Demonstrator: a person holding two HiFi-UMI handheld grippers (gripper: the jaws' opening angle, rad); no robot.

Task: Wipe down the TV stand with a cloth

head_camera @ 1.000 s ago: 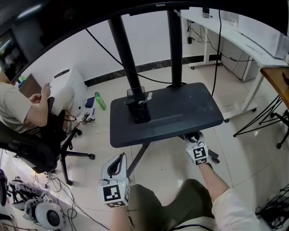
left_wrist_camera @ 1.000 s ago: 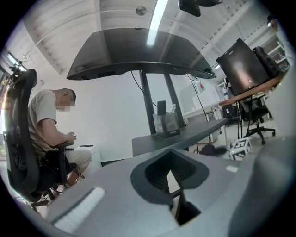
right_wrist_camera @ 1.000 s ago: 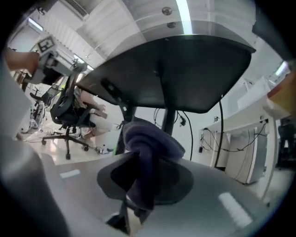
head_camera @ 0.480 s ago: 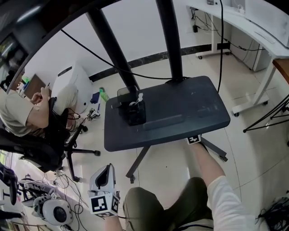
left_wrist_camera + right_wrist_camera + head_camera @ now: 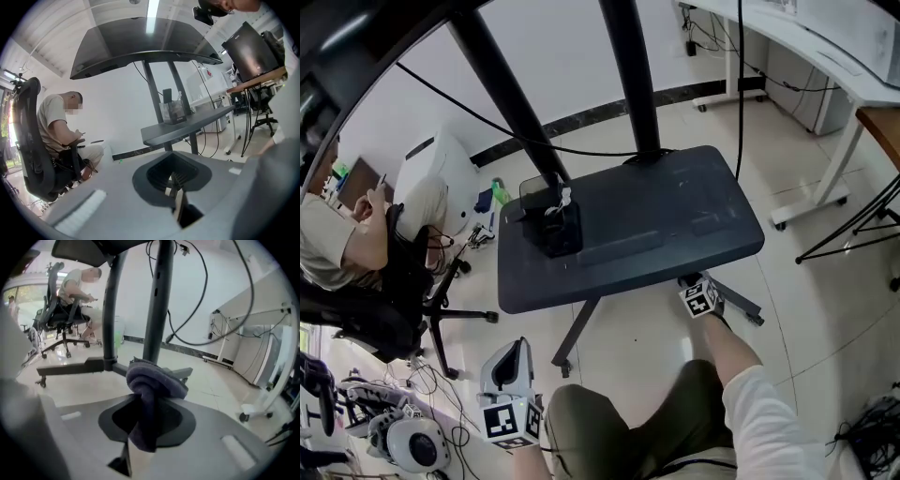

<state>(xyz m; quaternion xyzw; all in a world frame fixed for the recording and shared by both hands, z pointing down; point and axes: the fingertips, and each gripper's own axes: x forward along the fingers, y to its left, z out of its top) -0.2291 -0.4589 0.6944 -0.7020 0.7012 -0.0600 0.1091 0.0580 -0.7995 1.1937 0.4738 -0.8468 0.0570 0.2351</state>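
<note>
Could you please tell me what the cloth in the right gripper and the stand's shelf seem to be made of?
Cloth: soft dark grey-purple fabric, probably microfibre or terry; it bunches and folds with a fuzzy surface. Shelf: rigid, matte black, likely painted metal or plastic; faint sheen, smudges show.

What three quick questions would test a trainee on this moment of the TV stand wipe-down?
1. The right gripper has its jaws shut on: A) a bunched dark grey cloth; B) a green bottle; C) nothing.
2. True or false: the left gripper also holds a cloth.
3. Is the right gripper above or below the black TV stand's flat shelf?

Key: 1 A; 2 false, its jaws are together on nothing; 3 below.
</note>
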